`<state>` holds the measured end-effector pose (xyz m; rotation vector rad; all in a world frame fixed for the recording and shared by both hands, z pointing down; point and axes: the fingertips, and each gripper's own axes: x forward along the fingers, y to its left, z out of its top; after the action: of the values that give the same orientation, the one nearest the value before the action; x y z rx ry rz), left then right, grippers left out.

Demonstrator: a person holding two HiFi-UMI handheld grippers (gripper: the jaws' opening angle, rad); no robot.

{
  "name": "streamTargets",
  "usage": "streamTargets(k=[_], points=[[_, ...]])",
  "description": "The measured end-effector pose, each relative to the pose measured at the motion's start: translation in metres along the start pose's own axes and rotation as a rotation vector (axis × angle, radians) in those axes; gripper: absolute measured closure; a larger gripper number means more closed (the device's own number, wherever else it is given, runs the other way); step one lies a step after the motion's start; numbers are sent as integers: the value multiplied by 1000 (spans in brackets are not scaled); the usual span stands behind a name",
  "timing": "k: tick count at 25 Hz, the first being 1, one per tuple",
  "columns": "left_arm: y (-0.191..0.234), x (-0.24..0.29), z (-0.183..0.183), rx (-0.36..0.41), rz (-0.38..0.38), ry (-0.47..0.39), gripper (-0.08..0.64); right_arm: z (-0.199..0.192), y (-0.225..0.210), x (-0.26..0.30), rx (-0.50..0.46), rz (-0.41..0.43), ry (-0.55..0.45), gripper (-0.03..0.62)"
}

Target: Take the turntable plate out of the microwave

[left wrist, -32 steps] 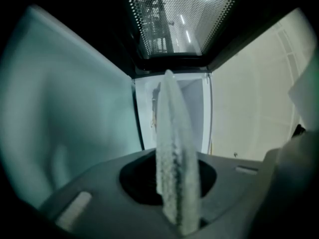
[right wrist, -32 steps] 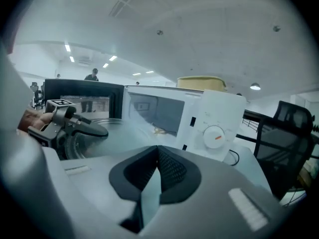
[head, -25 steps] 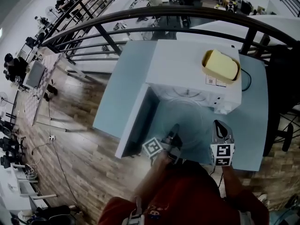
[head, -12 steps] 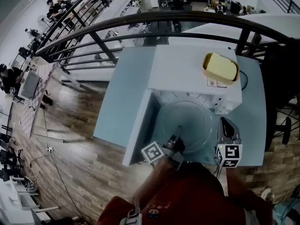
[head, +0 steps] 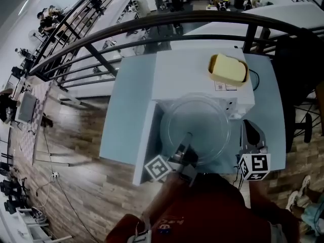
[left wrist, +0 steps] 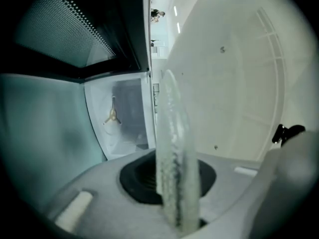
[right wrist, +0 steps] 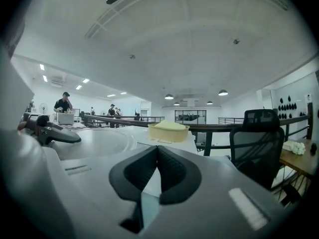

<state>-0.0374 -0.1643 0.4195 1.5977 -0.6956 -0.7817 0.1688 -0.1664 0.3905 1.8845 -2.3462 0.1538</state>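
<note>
The white microwave [head: 195,72] mouth is hidden by the round clear glass plate [head: 195,128]. The plate is clamped at 6 o'clock by the left gripper [head: 187,138]; the right gripper [head: 249,125] is clenched empty.

We see a white microwave [head: 197,72] at centre with a pale yellow tub [head: 228,69] on it, a clear glass plate [head: 202,120], a light blue desk [head: 126,105], a brown wood-plank floor [head: 71,151] at left, a red shirt [head: 202,211] at the bottom, and black-and-white square markers on the left claw [head: 187,138] and right claw [head: 249,128].
</note>
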Motion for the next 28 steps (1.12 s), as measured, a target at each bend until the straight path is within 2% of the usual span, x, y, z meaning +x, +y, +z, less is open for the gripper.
streamTargets(k=[6, 11, 16, 28], points=[[-17, -1, 7, -46, -3, -47, 528, 16, -4, -6, 6, -35, -55, 592], [-17, 0, 10, -32, 17, -54, 528, 16, -4, -6, 4, -51, -74, 592], [-18, 1, 16, -51, 5, -68, 528, 16, 3, 1, 4, -32, -86, 592], [-16, 0, 14, -20, 10, -60, 528, 17, 10, 8, 8, -9, -98, 592]])
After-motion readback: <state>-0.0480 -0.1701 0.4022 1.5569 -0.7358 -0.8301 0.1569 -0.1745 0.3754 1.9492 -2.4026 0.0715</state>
